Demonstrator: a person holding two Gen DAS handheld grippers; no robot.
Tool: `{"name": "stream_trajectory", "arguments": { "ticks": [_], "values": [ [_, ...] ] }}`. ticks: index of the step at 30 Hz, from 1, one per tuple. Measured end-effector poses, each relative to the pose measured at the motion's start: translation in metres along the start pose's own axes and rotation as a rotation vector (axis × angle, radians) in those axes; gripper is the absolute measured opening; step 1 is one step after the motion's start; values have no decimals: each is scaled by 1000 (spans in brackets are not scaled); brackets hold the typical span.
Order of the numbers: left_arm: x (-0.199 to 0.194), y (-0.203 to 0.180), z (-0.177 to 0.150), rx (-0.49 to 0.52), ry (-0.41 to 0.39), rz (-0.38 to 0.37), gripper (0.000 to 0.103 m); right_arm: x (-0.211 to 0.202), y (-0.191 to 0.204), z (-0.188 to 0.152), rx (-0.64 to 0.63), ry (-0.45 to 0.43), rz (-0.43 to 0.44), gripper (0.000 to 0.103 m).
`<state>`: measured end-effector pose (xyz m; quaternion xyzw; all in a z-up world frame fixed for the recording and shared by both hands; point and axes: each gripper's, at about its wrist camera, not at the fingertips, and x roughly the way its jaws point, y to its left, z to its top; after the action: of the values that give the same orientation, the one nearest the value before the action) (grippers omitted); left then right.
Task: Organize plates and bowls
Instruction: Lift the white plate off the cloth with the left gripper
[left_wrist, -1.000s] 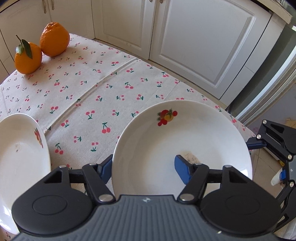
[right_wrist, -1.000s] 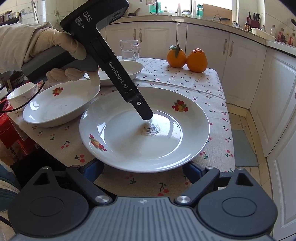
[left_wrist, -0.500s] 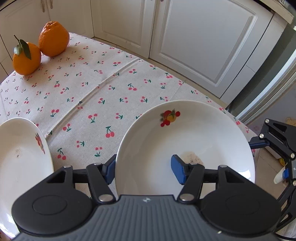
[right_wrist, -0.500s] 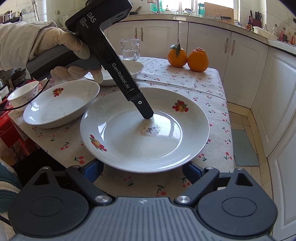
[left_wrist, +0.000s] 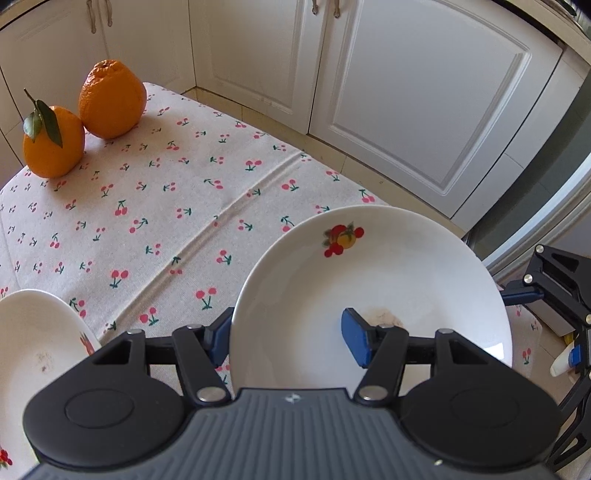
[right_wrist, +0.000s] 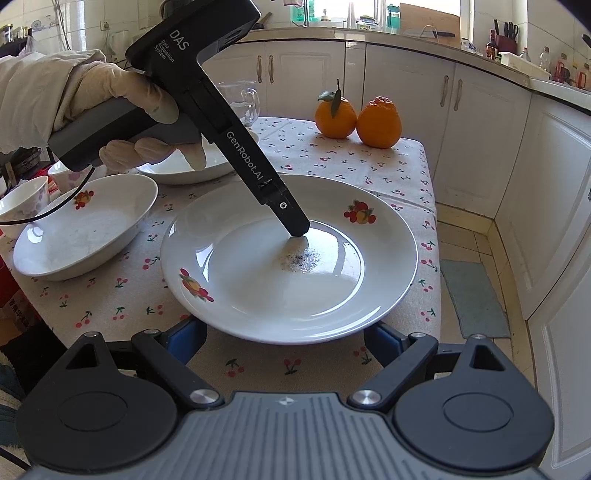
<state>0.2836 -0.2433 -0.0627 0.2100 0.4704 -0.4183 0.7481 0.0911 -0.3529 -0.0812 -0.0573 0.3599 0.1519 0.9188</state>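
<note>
While the left hand-held gripper (left_wrist: 288, 341) straddles the plate (left_wrist: 388, 280) rim half-open, not yet clamped, the right hand-held gripper (right_wrist: 284, 338) waits wide open, empty; next, pinch and lift.

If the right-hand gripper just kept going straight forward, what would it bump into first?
Most likely the near rim of the big white plate, which sits just ahead between the right gripper's open fingers, though exact height is hard to judge.

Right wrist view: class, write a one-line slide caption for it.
Left gripper straddles the rim of a white fruit-print plate on a cherry-print tablecloth; two oranges behind.
</note>
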Motion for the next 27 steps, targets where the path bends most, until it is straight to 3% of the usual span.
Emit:
{"name": "stream_trajectory", "arguments": {
  "ticks": [27],
  "values": [
    [20, 18, 33, -17, -27, 8, 60, 23, -36, 14, 17, -8, -21, 94]
  ]
}}
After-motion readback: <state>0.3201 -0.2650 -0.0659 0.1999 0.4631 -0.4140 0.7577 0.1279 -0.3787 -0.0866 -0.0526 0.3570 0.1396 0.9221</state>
